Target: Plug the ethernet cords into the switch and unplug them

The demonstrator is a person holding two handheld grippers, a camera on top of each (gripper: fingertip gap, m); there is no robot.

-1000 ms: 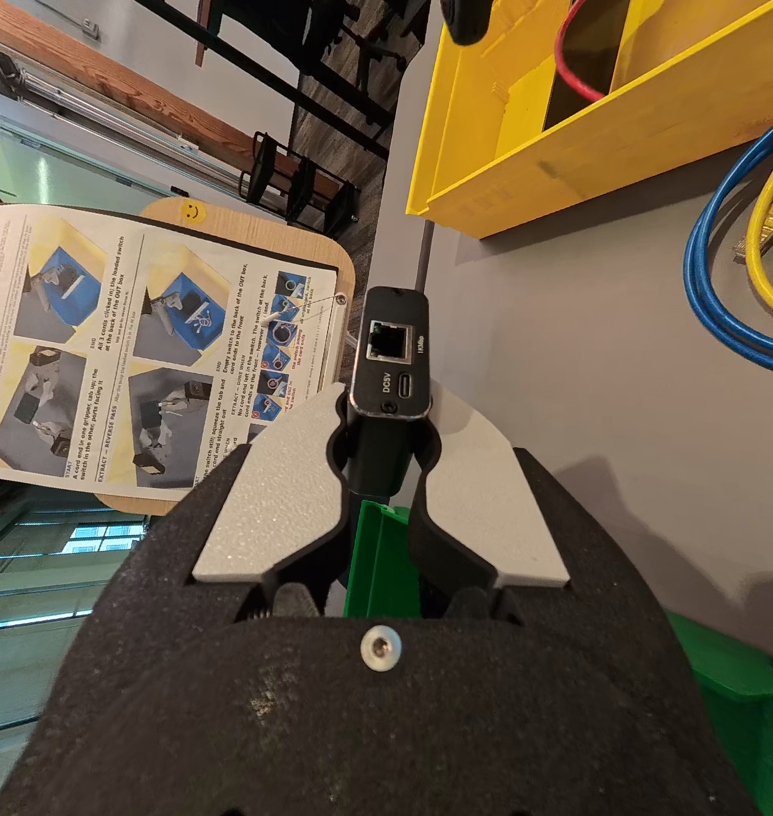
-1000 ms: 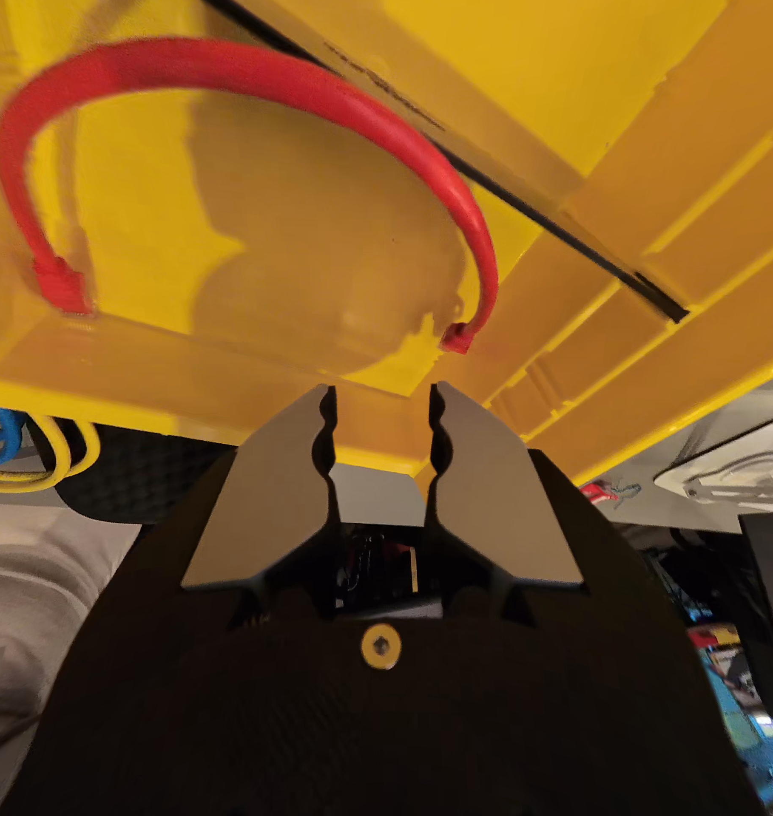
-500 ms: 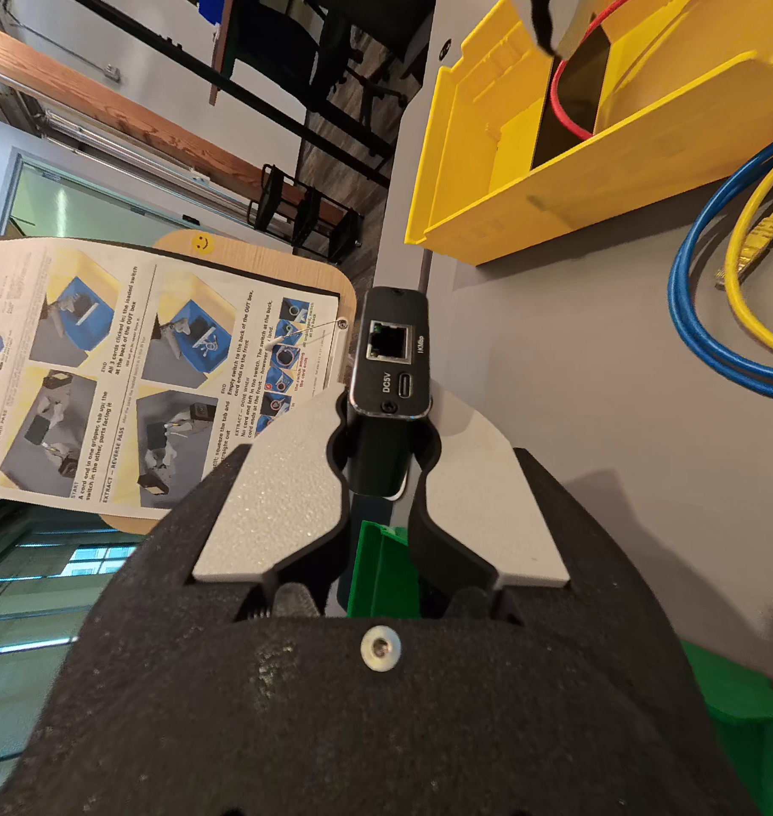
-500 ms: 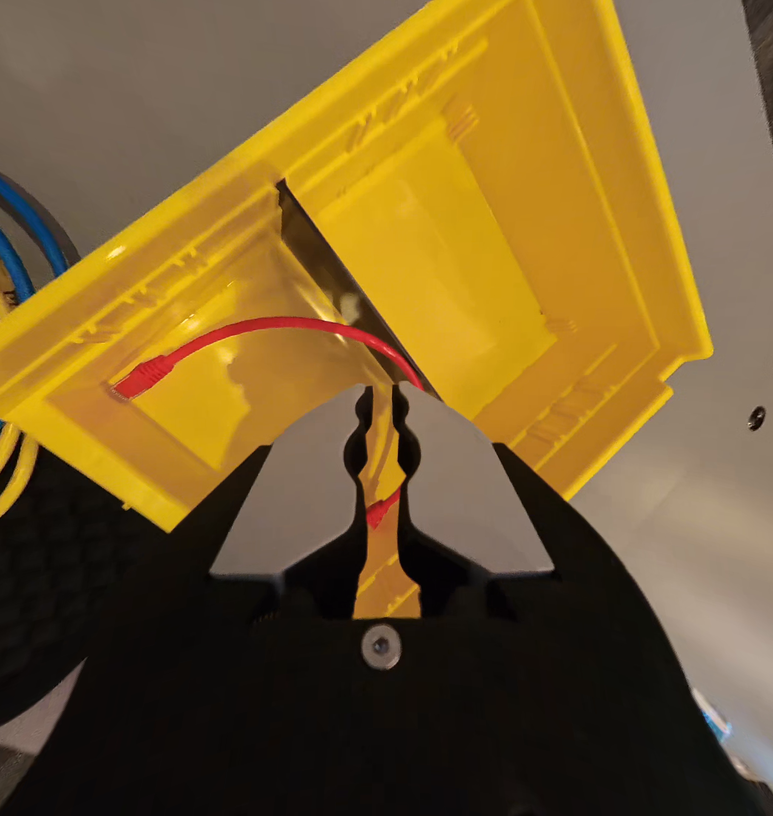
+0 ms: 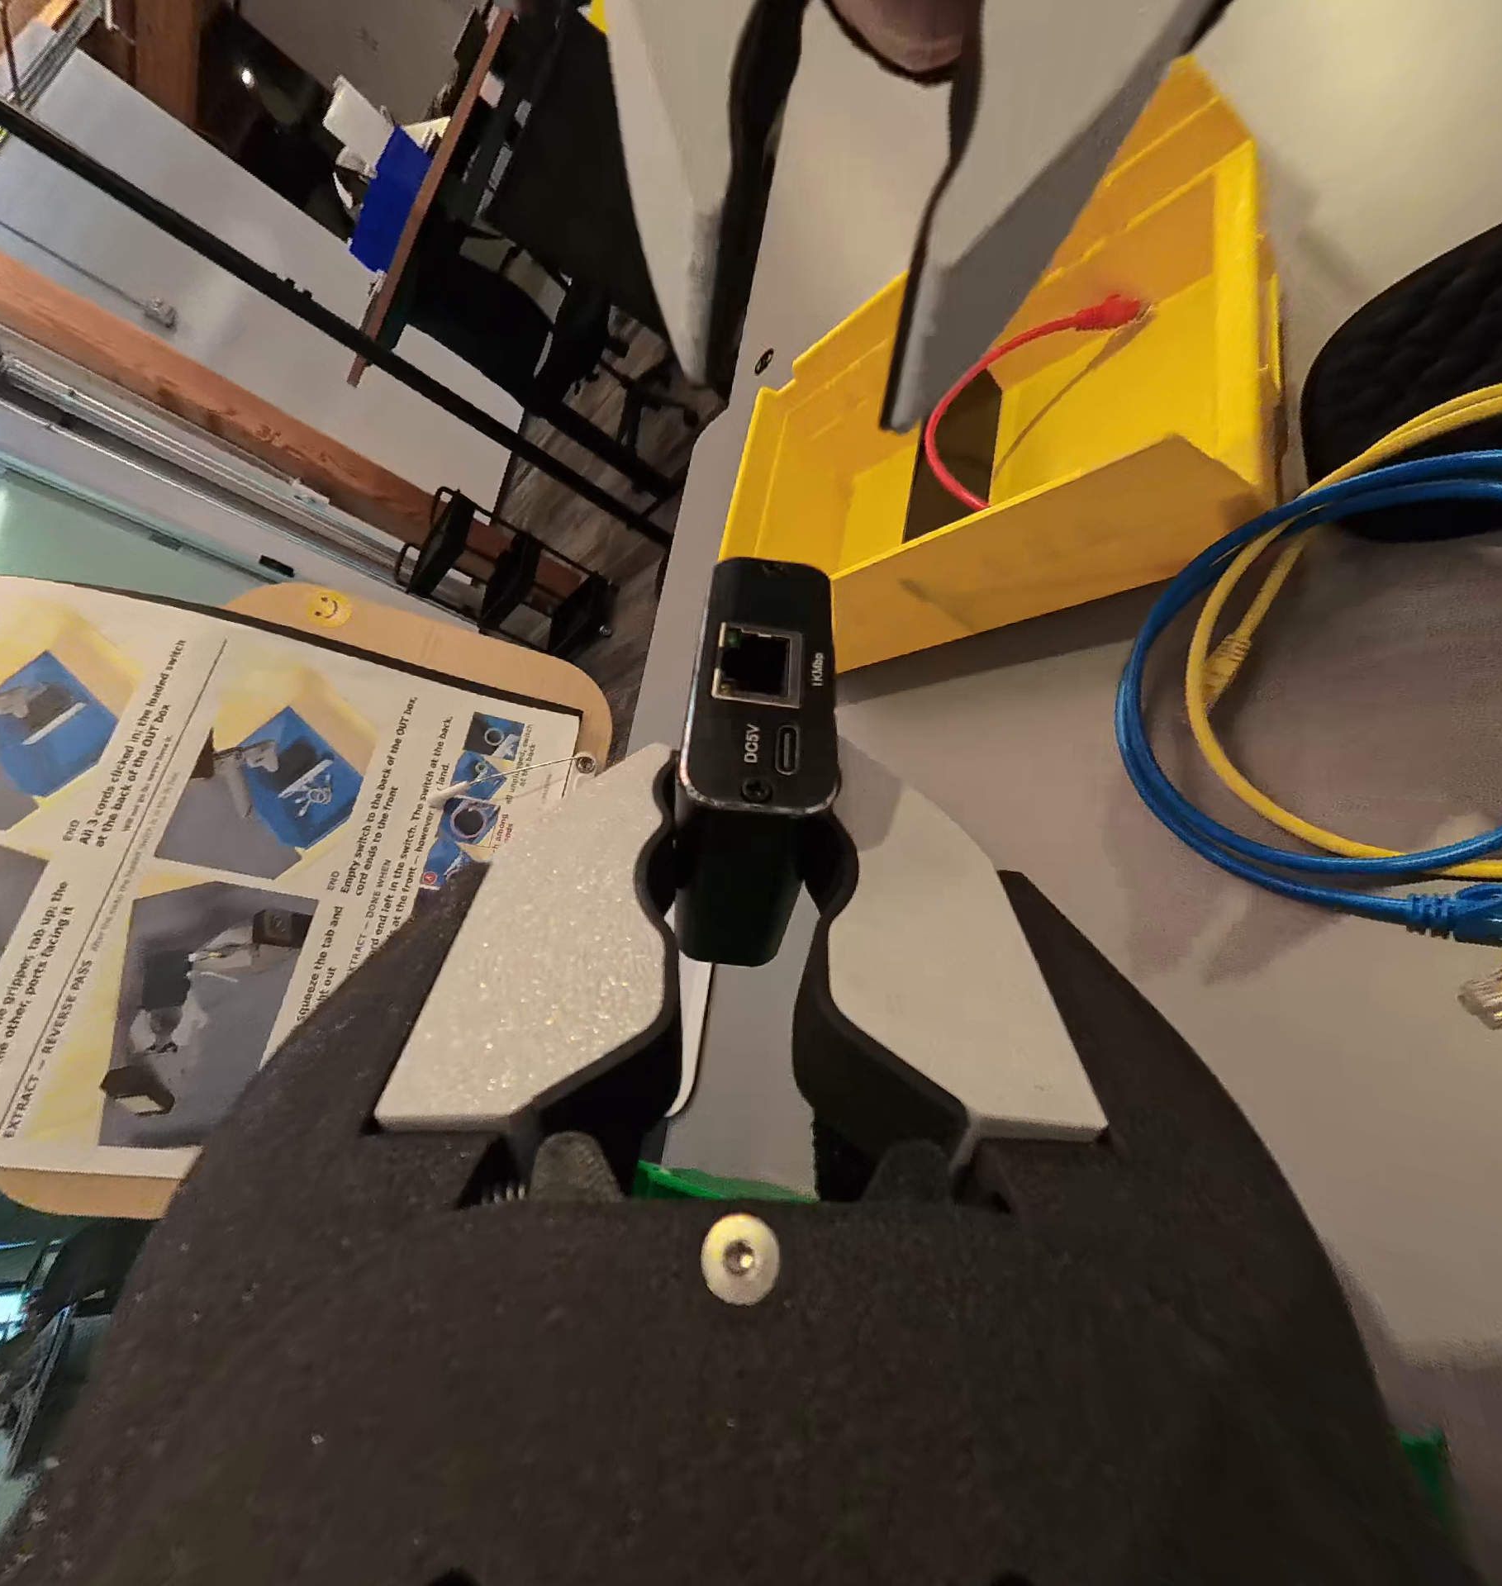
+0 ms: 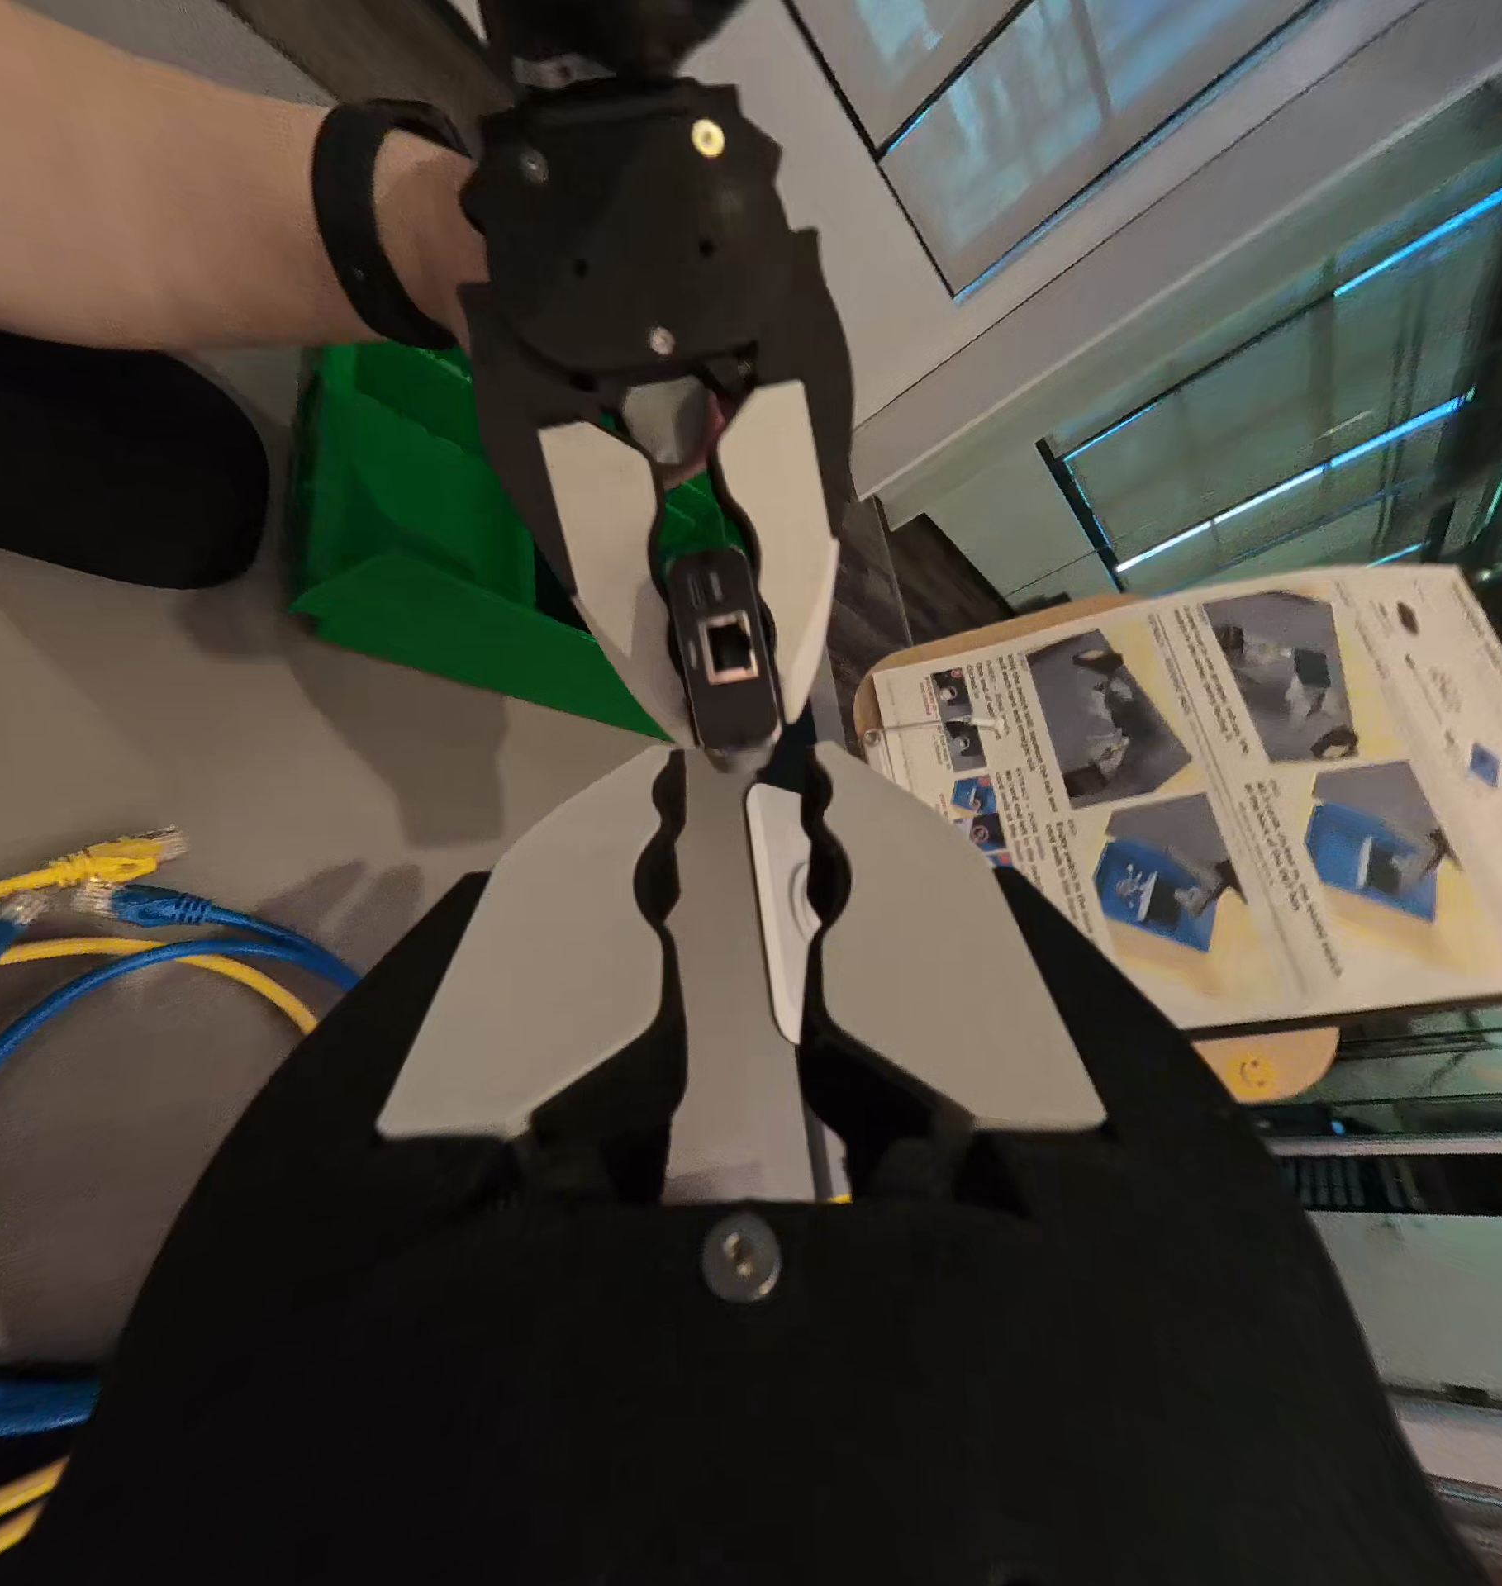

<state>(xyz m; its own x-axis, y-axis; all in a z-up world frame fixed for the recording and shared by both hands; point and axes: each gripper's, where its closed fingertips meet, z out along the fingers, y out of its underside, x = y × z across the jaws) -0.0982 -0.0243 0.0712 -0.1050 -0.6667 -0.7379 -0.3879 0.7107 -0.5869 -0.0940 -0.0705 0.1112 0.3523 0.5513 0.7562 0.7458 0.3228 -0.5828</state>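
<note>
Presently the left gripper [image 5: 752, 845] clamps the small black rectangular switch [image 5: 760, 687], frame centre; the right gripper [image 6: 743, 824] stands apart, empty; fetch a cord and align it squarely with the port.

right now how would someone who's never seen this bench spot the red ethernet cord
Find the yellow bin at the far side of the grey table. Inside it, the red ethernet cord arcs across a black divider. The blue cord and yellow cord lie outside, on the table.
</note>
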